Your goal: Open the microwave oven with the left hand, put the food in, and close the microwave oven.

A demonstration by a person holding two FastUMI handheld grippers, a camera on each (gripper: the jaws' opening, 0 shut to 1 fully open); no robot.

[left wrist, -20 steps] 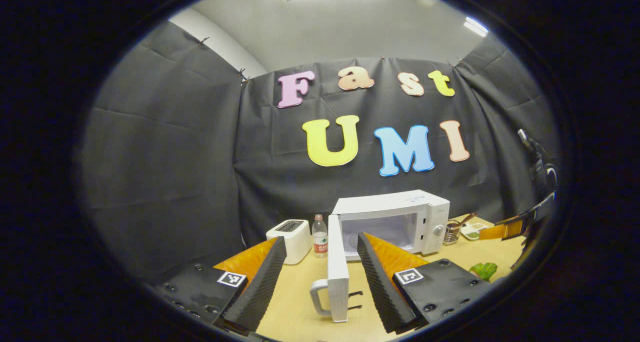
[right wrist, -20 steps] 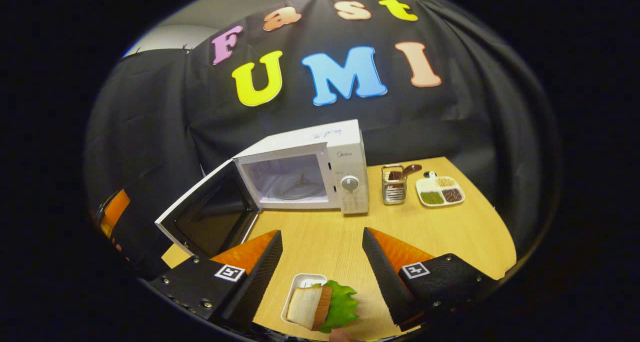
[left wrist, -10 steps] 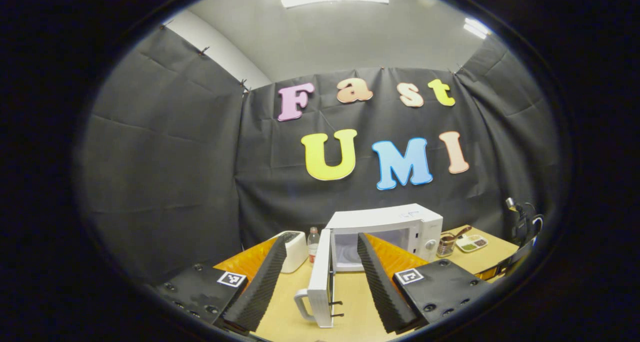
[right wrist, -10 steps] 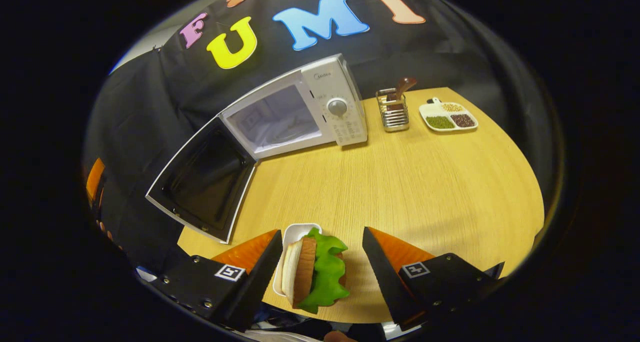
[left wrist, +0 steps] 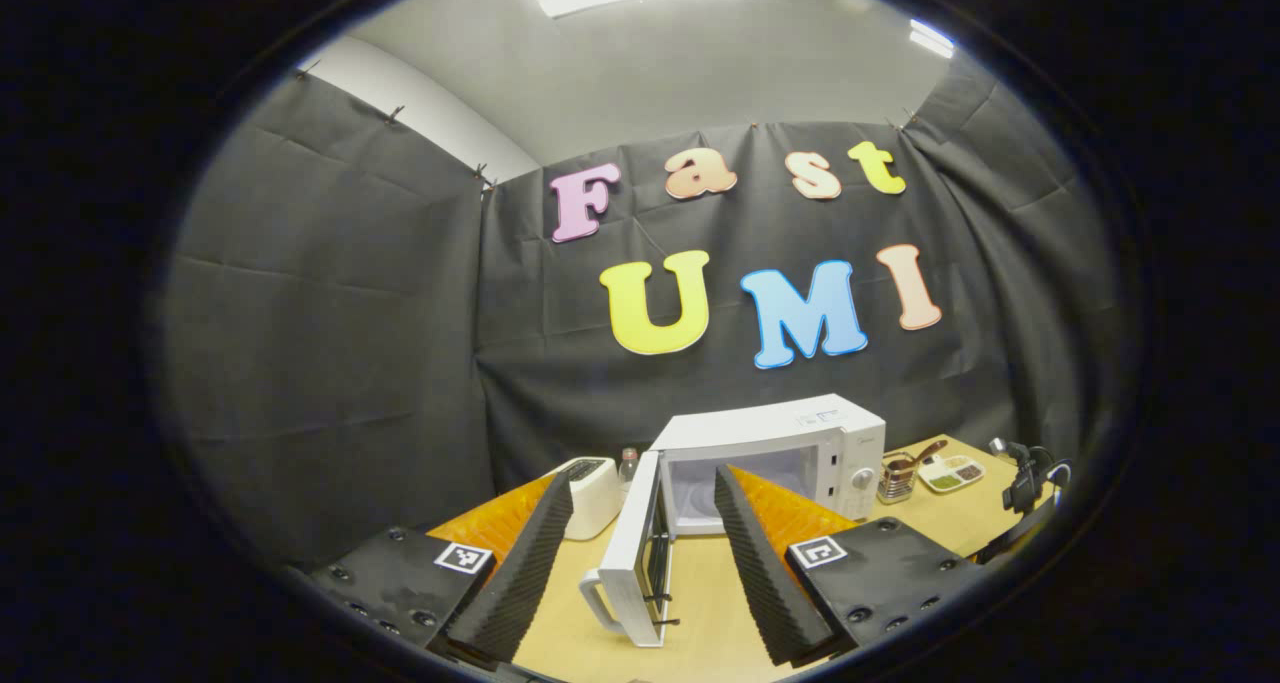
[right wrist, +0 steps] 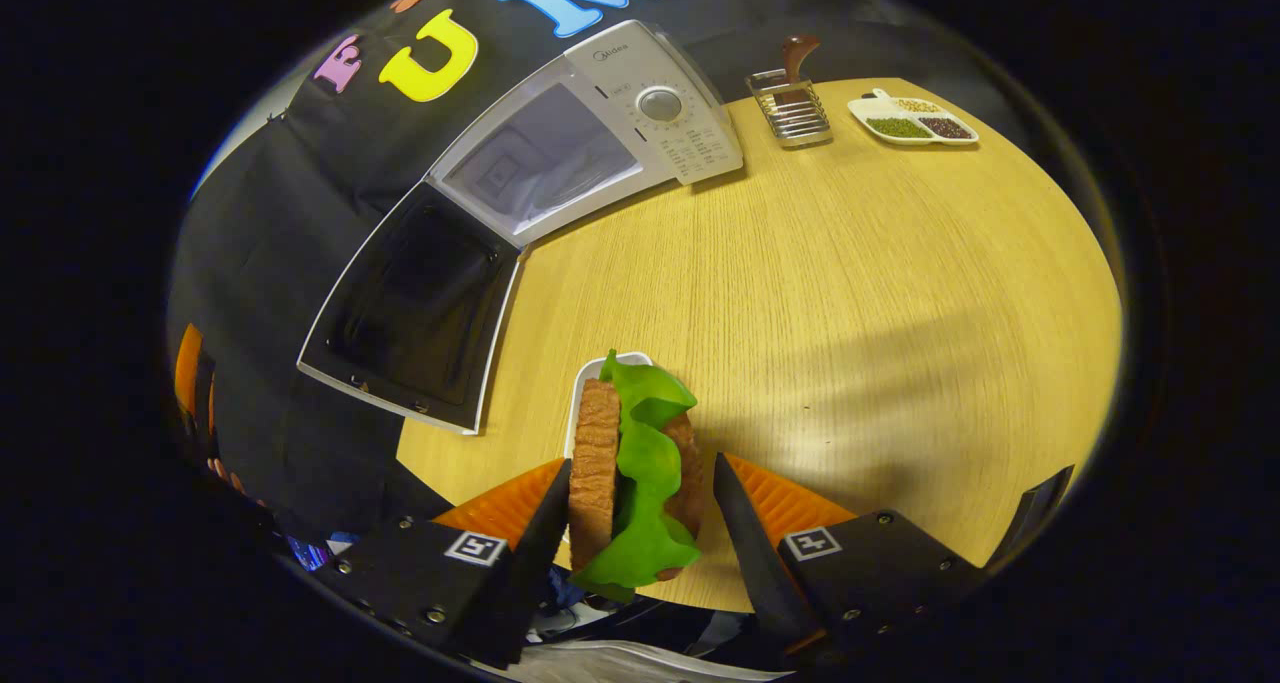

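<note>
Toaster point(left wrist: 590, 491) stands at the far left of the bench point(right wrist: 850, 293), and just to its right my left tool point(left wrist: 632, 553) is held with its fingers spread wide, holding nothing. The open door point(left wrist: 632, 559) of the microwave oven point(left wrist: 775, 453) shows between these fingers, but they do not touch it. So I judge the first step as done: the door is swung out fully and the cavity behind it looks empty.

In the right gripper view, the door point(right wrist: 415, 308) is on the left with its dark inner side up, and the microwave oven point(right wrist: 585, 128) is behind it. To the right of this, near the front edge of the bench, the sandwich point(right wrist: 635, 473) with the green lettuce leaf sits on a small white tray point(right wrist: 584, 388). My right tool point(right wrist: 632, 523) is around the sandwich, one finger on each side, close to the bread. Whether both fingers already press on it, I cannot tell.

Further right stand a metal rack point(right wrist: 790, 113) and a divided dish point(right wrist: 915, 123), well apart from the food.

What is left: to grip and lift the food, to place it in the cavity, and to close the door.
</note>
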